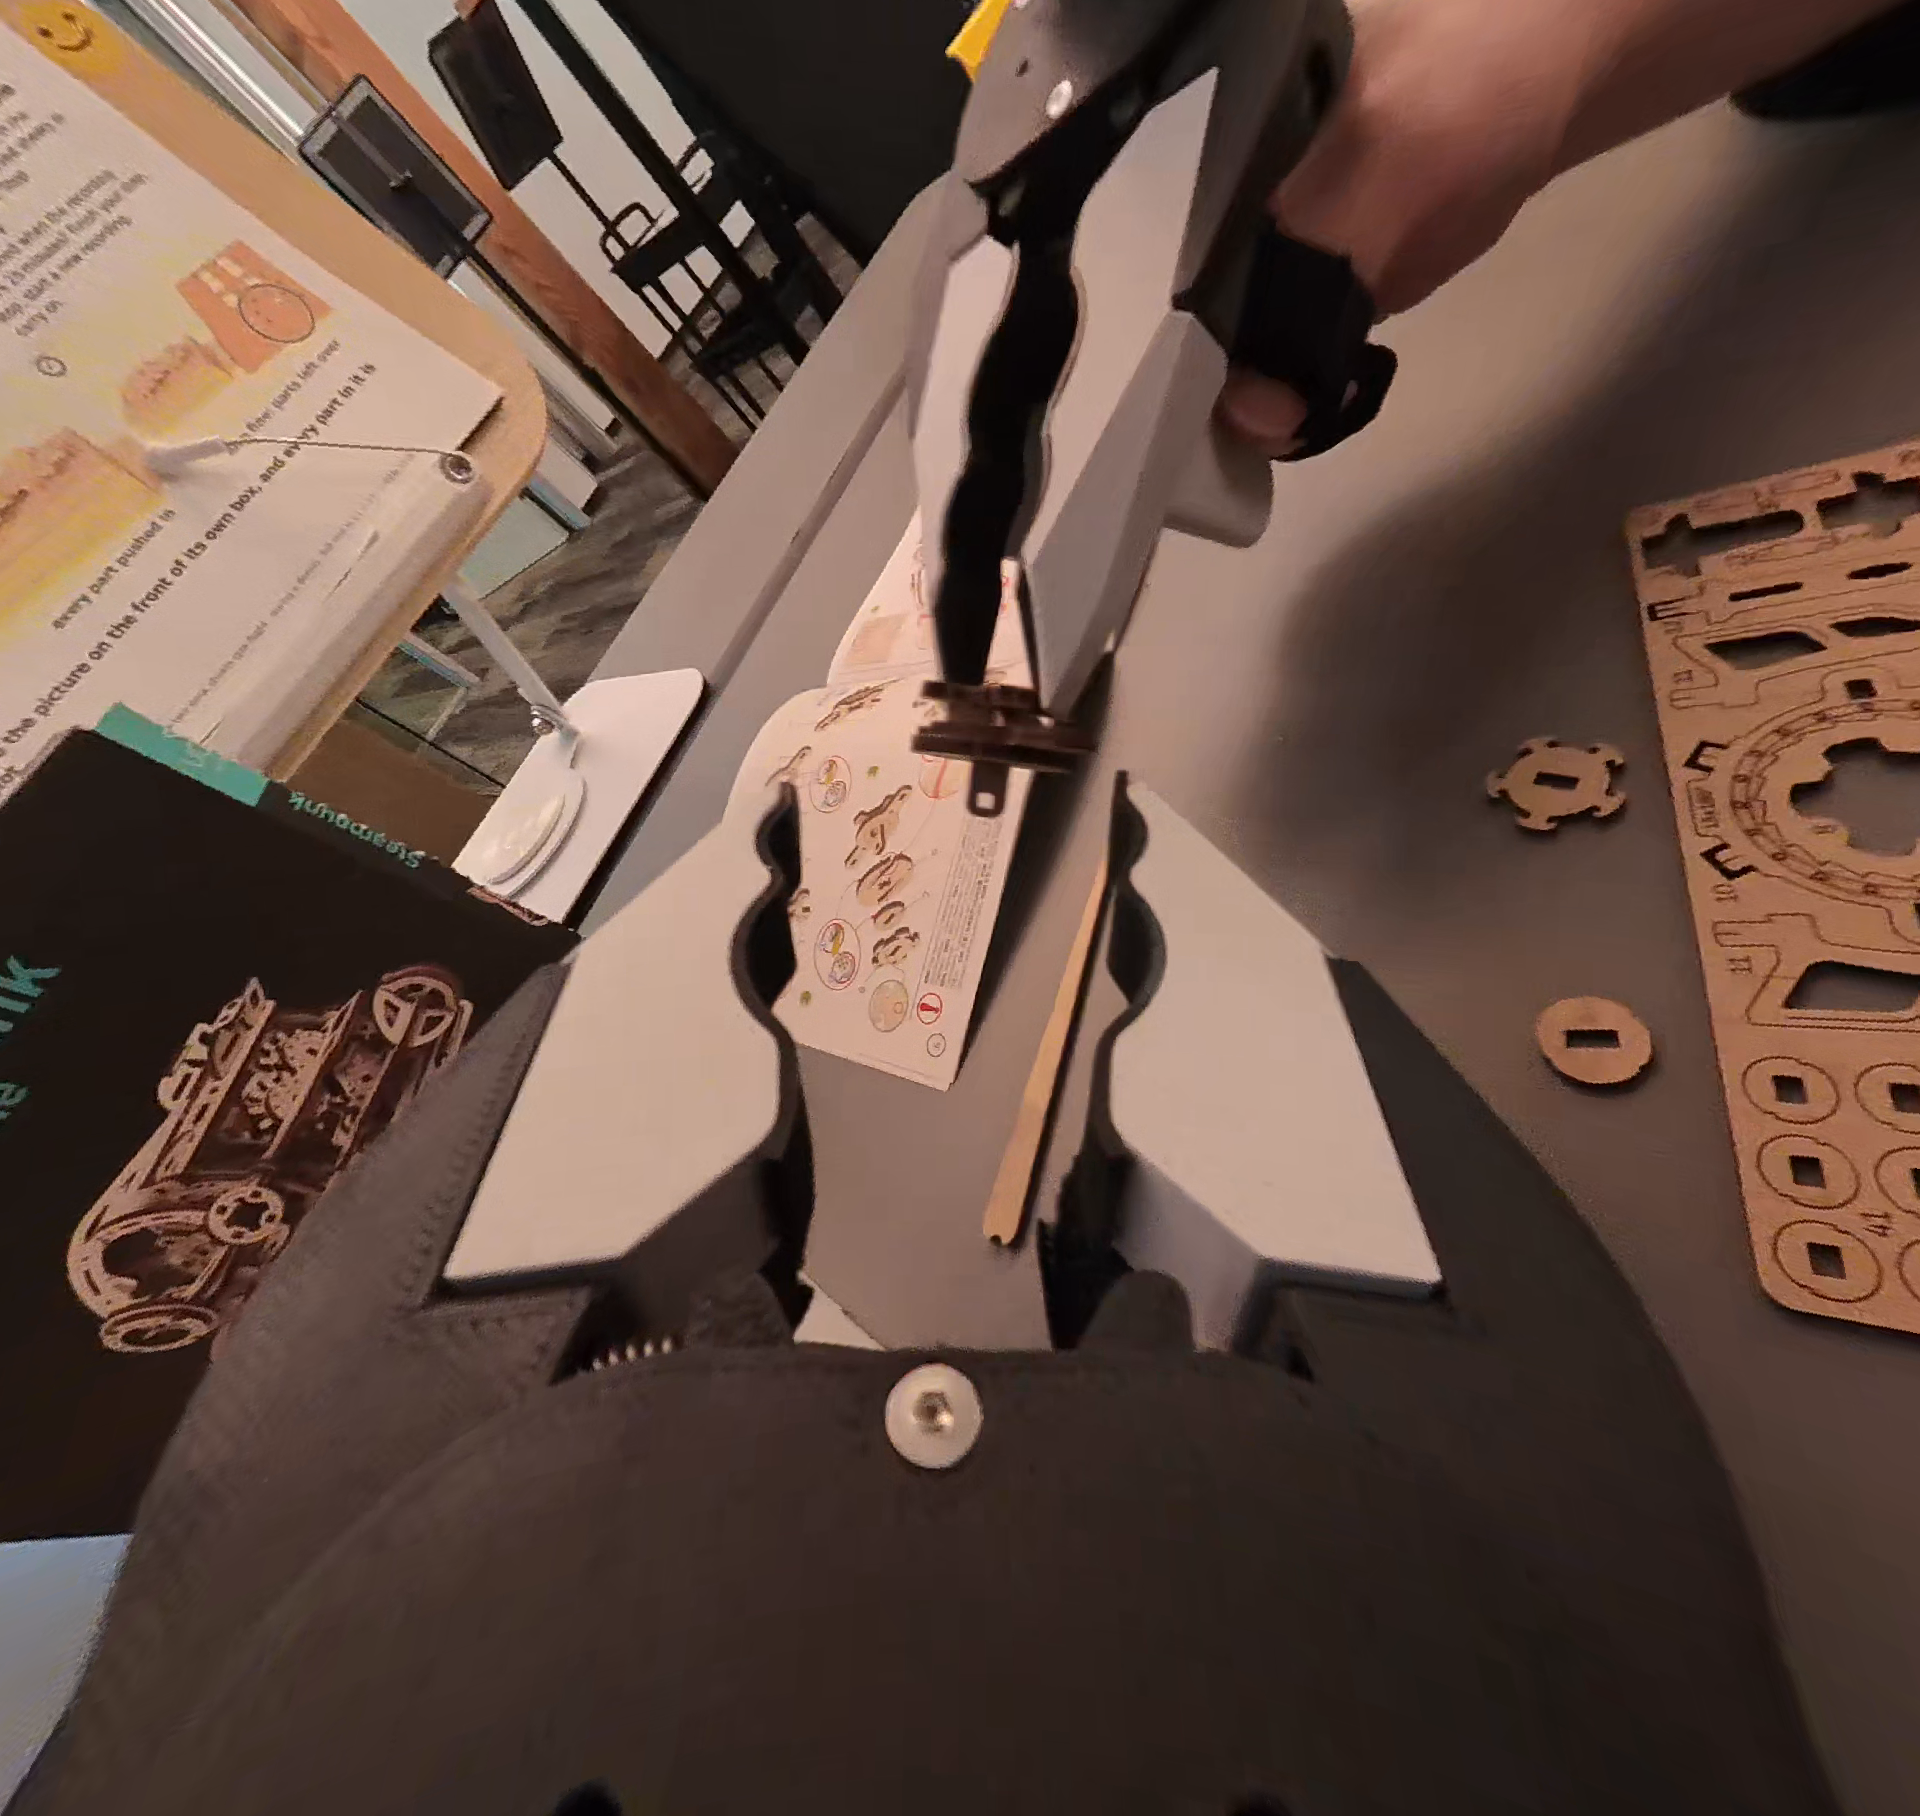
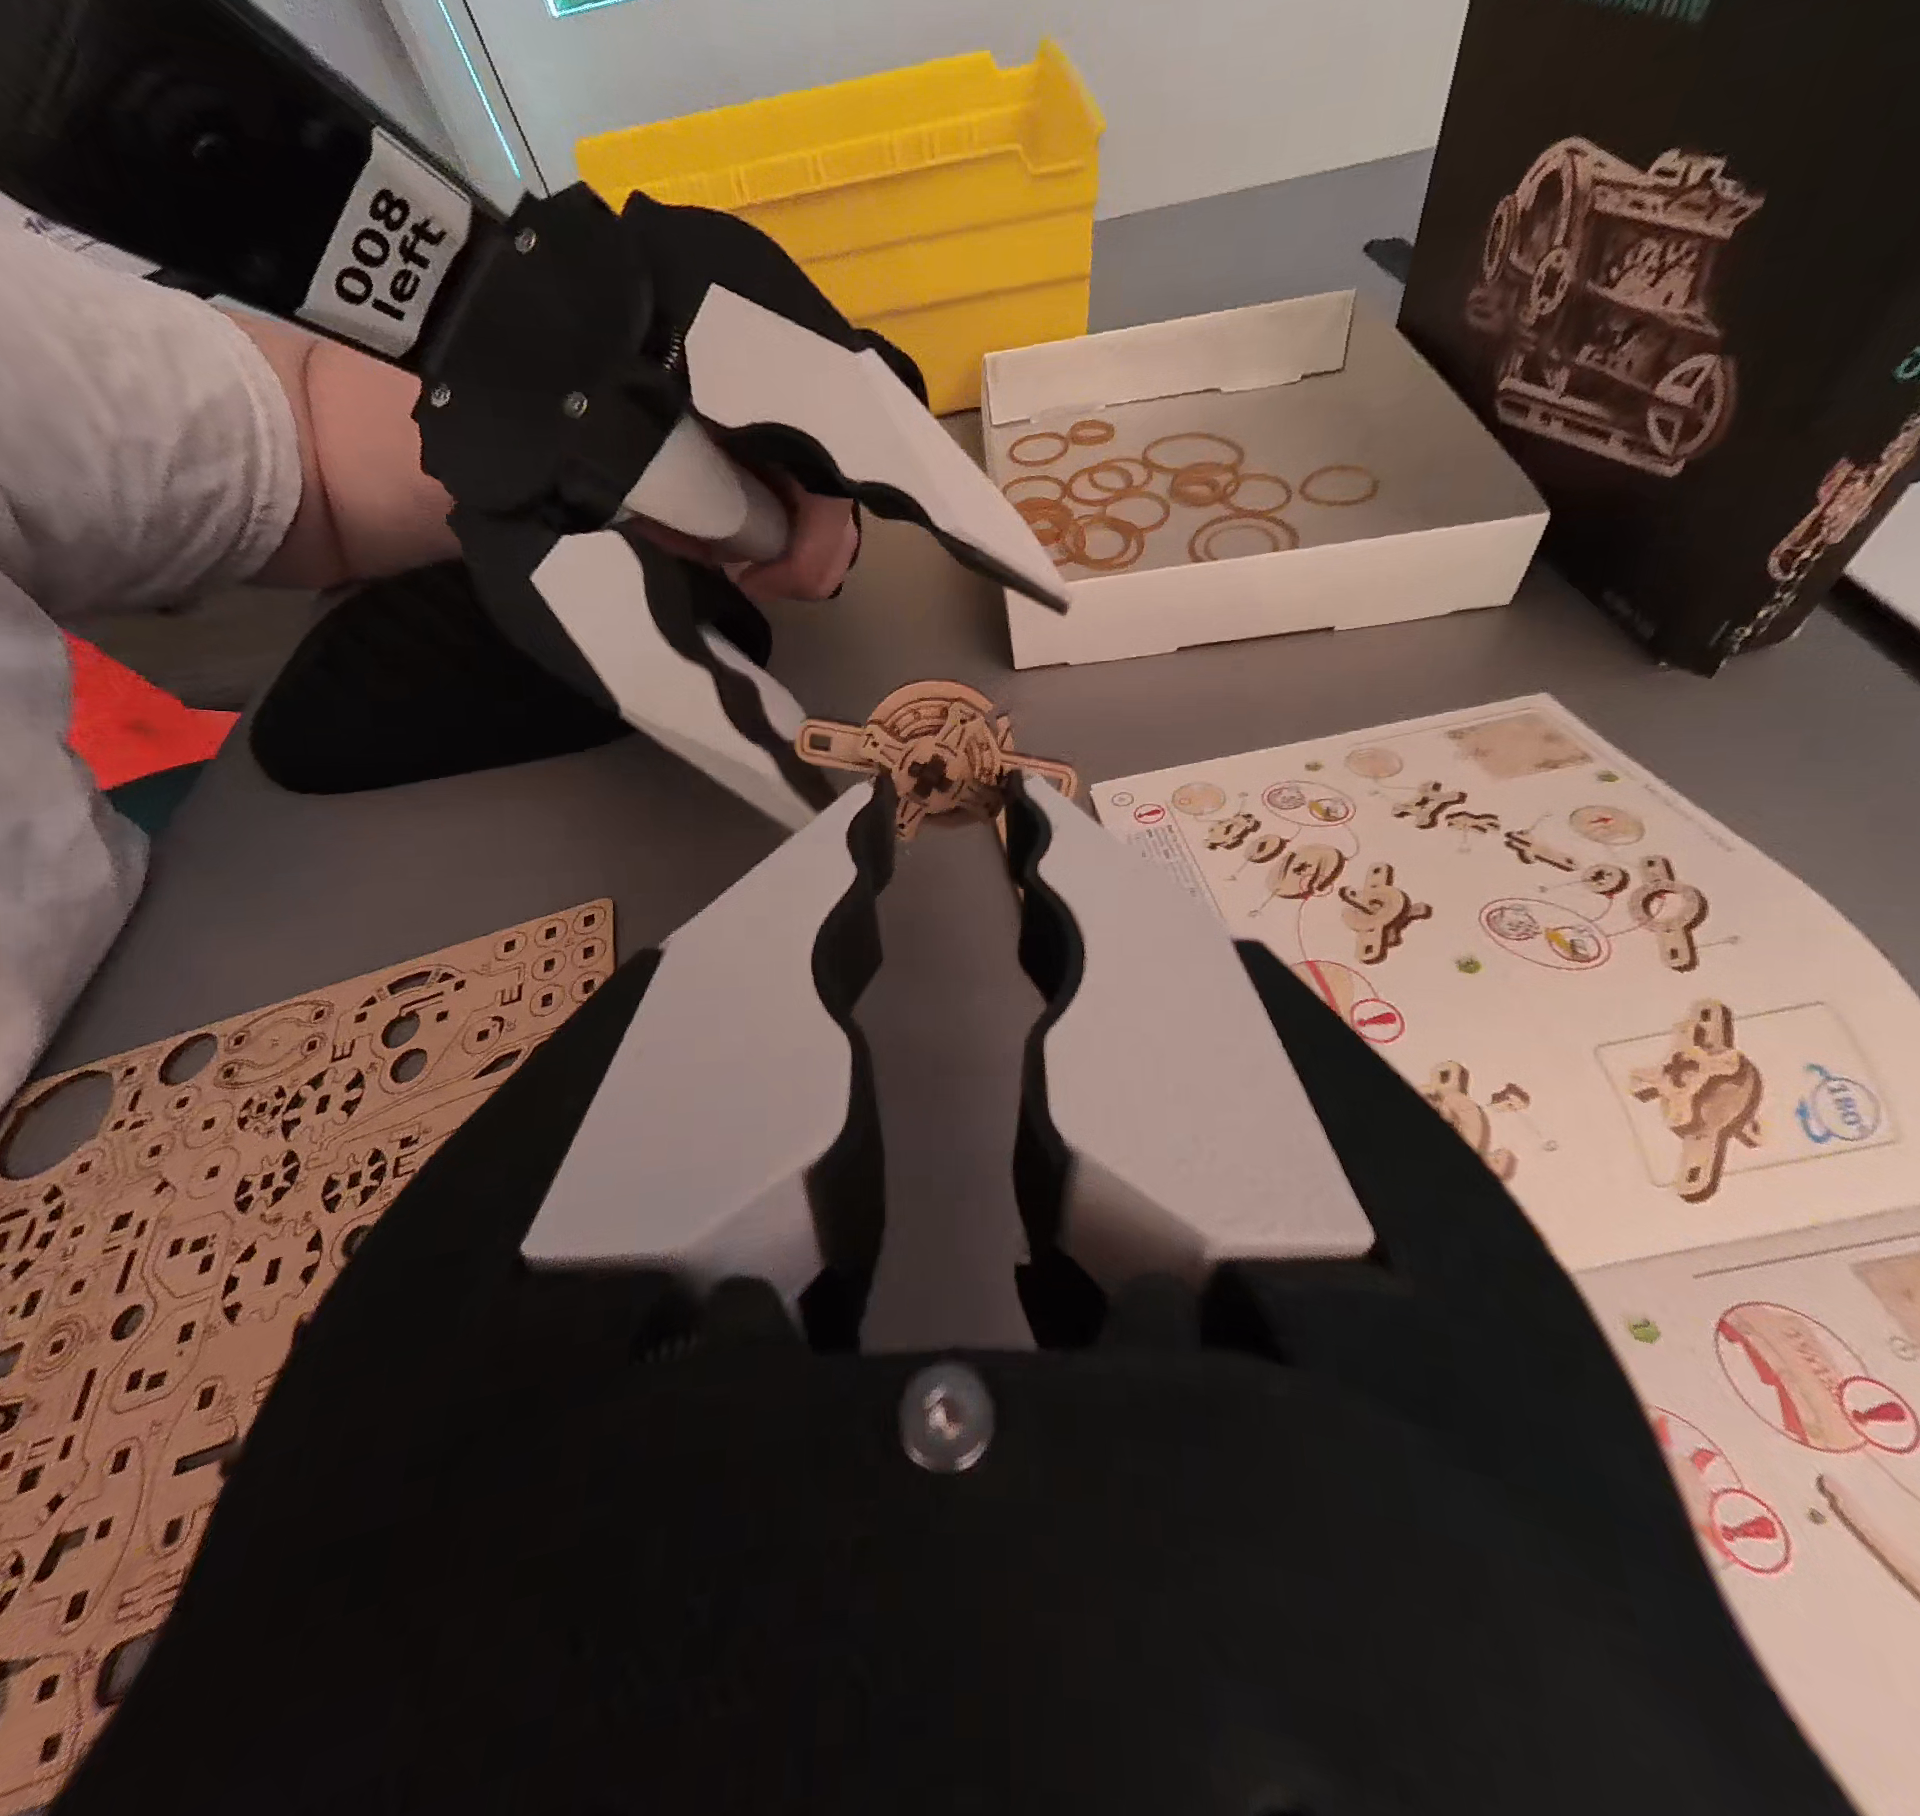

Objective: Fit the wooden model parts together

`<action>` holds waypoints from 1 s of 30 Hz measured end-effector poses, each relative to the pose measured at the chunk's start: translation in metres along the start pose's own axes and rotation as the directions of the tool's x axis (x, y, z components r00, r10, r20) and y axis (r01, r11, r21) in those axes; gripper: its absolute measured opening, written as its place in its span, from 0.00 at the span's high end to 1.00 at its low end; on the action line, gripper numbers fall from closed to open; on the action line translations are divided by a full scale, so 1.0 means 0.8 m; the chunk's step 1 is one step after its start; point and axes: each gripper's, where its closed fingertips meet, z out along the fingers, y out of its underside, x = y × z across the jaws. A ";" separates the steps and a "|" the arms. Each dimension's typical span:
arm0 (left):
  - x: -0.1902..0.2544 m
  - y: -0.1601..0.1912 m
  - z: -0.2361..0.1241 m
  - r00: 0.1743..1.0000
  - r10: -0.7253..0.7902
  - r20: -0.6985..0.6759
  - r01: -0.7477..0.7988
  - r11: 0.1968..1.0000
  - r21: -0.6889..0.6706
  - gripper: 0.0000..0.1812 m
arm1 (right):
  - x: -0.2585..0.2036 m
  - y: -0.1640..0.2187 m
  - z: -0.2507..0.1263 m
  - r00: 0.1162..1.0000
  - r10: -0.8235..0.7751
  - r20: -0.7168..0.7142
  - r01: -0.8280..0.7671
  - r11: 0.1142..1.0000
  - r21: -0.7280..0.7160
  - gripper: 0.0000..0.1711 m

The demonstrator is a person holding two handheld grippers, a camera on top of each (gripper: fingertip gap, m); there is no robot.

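Two tongs [image 2: 940, 790], two wooden sheets [image 2: 260, 1143], one yellow bin [image 2: 883, 197]

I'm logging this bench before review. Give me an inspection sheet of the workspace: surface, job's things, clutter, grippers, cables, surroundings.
Surface: dark grey tabletop, bare between items.
Job's things: round wooden sub-assembly with side tabs; punched plywood part sheet; second sheet; two loose wooden discs; thin wooden stick; open instruction leaflet.
Clutter: white cardboard tray of rubber bands; yellow plastic bin; dark kit box.
Grippers: right gripper shut on the sub-assembly; left gripper open, one tip beside it.
Cables: nothing seen.
Surroundings: wooden instruction board, black chairs.
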 end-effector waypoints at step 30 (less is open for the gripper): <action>0.021 0.002 0.001 0.992 0.109 -0.058 -0.110 0.994 -0.008 0.74 | 0.001 0.008 0.002 0.998 -0.042 -0.040 0.039 0.998 -0.056 0.88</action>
